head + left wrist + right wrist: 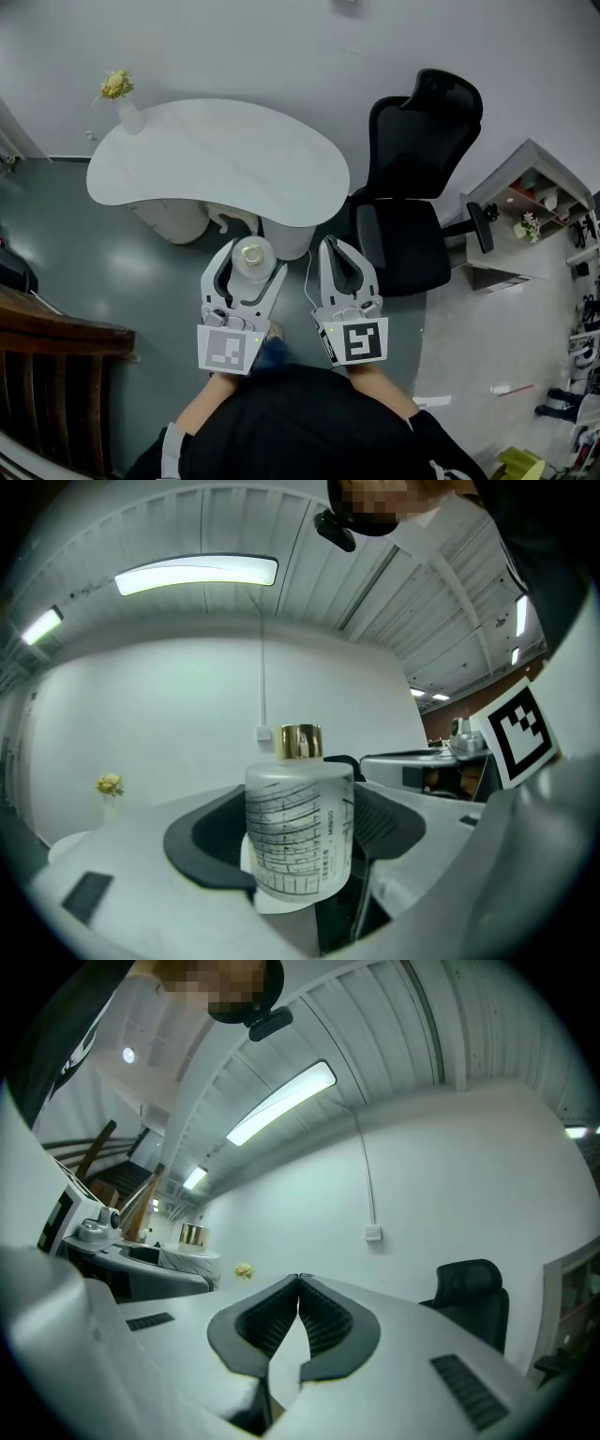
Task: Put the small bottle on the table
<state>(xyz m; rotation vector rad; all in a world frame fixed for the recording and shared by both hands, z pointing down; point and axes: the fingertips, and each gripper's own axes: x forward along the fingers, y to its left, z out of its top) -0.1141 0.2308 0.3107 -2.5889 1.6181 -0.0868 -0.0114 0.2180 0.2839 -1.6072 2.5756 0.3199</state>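
A small frosted bottle (pixel 300 832) with a gold cap and black line print stands upright between the jaws of my left gripper (pixel 298 827), which is shut on it. From above, the bottle (pixel 253 255) shows as a pale round top inside the left gripper (pixel 246 267), just short of the near edge of the white kidney-shaped table (pixel 187 164). My right gripper (pixel 339 258) is beside it, shut and holding nothing; its jaws meet tip to tip (pixel 298 1283). The bottle (pixel 194 1241) also shows at the left of the right gripper view.
A white vase with yellow flowers (pixel 120 98) stands on the table's far left corner. A black office chair (pixel 412 187) stands just right of the table. A white shelf unit (pixel 530 211) is at the right, a dark wooden chair (pixel 47 375) at the lower left.
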